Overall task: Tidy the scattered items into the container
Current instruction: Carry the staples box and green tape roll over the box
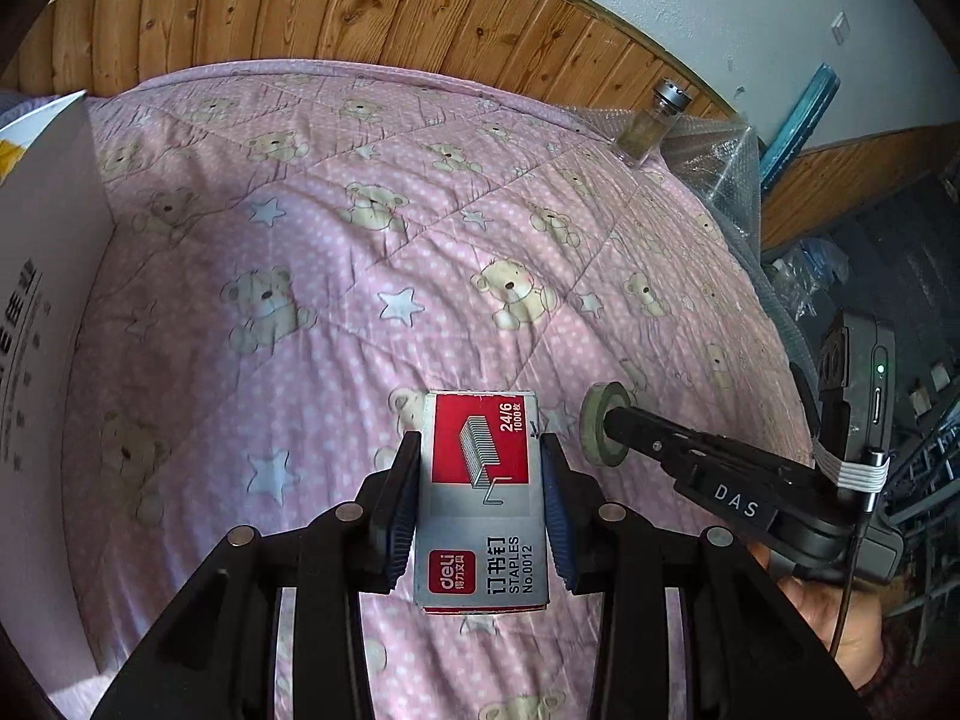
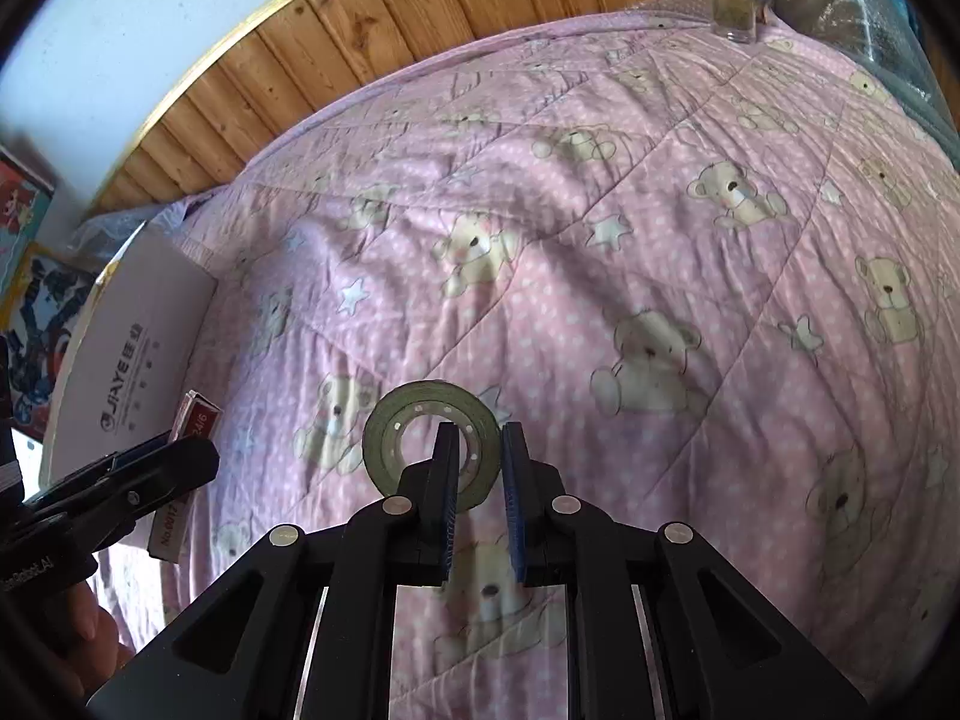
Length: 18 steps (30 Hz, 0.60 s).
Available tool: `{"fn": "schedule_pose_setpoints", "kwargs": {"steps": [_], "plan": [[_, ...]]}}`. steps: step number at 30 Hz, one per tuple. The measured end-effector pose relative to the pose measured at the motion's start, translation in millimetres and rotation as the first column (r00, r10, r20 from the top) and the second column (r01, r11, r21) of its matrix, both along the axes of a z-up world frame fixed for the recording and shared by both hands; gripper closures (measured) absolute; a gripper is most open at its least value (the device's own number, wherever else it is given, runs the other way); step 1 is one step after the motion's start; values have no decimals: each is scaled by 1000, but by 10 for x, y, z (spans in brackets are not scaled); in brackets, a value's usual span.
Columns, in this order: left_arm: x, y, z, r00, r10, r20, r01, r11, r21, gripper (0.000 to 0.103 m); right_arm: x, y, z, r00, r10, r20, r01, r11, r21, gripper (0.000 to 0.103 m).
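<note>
- Staples box (image 1: 483, 498): your left gripper (image 1: 480, 450) has its two fingers pressed against the long sides of the red and grey box, clamped on it. The box lies lengthwise between the blue pads (image 1: 401, 516), its printed face up toward the camera, above the pink quilt (image 1: 360, 276).
- Tape roll (image 2: 432, 441): your right gripper (image 2: 480, 444) holds the greenish roll by its ring wall. One finger sits inside the centre hole, the other outside the rim, and the roll stands on edge, facing the right wrist camera. The jaws are closed onto that wall, with a narrow gap showing lower down between the pads (image 2: 515, 516).
- From the left wrist view, the same tape roll (image 1: 603, 423) appears edge-on at the tip of your right gripper (image 1: 612, 420), just to the right of the staples box and apart from it.
- From the right wrist view, the staples box (image 2: 183, 480) shows at the left edge, partly hidden by your left gripper (image 2: 180, 450).
- Container: the white cardboard box (image 1: 48, 312) stands at the far left of the quilt, its printed wall turned toward you. In the right wrist view the white box (image 2: 132, 348) sits just behind the staples box.
- Glass jar (image 1: 651, 126): it stands upright with a metal cap at the far right corner of the quilt, beside the bubble wrap (image 1: 720, 162), well apart from both grippers.
- Your hand (image 1: 840, 618) is visible under the right gripper's handle.
</note>
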State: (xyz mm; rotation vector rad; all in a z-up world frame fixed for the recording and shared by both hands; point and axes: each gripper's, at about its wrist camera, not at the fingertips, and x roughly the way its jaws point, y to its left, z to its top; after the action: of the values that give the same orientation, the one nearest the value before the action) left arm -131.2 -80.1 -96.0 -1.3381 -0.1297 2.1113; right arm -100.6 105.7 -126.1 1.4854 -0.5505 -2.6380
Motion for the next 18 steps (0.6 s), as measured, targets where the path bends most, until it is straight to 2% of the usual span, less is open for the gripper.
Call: {"fn": "schedule_pose_setpoints", "kwargs": {"steps": [8,18], "plan": [[385,-367,220,999,34,-23,-33,998,47,65,452,-370,85,999,39,-12,-39,999,-21,89],[729,-823,467,993,104,-55,-97,990,105,65,781,-784,255,994,105,-37,-106,994,-20,89]]}}
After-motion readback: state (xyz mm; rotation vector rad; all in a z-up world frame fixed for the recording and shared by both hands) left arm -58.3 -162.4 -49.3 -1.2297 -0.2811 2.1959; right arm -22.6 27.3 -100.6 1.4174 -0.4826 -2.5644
